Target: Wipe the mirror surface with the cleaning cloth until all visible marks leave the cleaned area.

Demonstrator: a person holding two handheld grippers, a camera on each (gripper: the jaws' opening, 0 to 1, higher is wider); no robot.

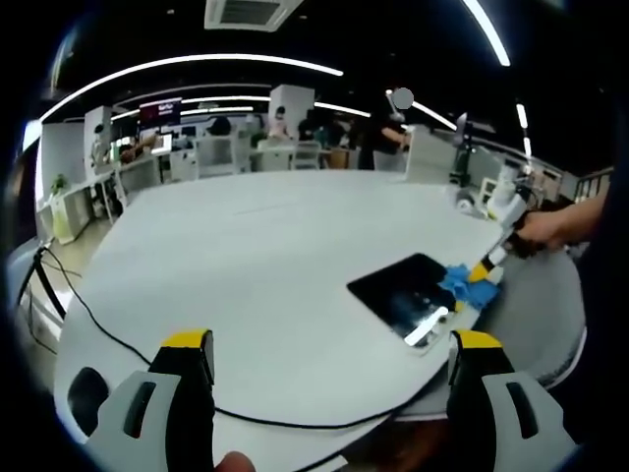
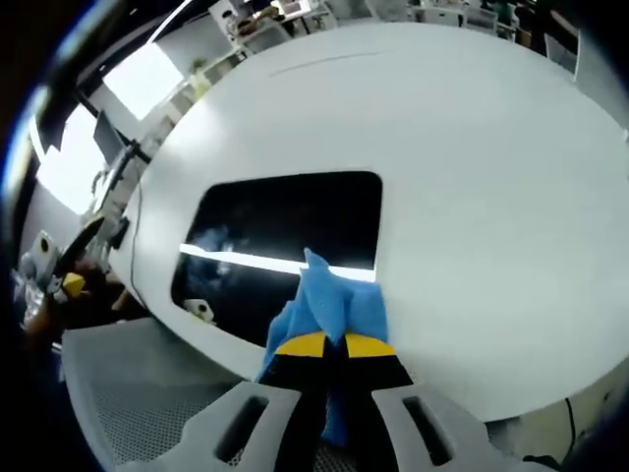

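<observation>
In the right gripper view, my right gripper (image 2: 330, 344) is closest to me. Its yellow-tipped jaws are squeezed together on the blue cleaning cloth (image 2: 329, 300). I hold the cloth tight like this so it will not slip when I rub. The cloth sits on the near edge of the mirror (image 2: 285, 236), touching the glass. The mirror is a dark flat slab with round corners, lying on the white table (image 2: 491, 197). It reflects a bright stripe of light, and I can see pale smudges on the glass near its left side, so I think the wiping is not done.

In the left gripper view, my left gripper (image 1: 334, 354) is nearest, with its two jaws spread wide apart and nothing between them. It hangs back over the near table edge, I think to stay out of the way. A black cable (image 1: 108, 334) runs across the table just past it. Farther off to the right lies the mirror (image 1: 403, 290) with the cloth (image 1: 470, 285) and the right gripper (image 1: 491, 258) on it, held by a hand (image 1: 550, 228).

The right view shows the smudges up close. The left view shows the whole table, and desks and people far behind.
</observation>
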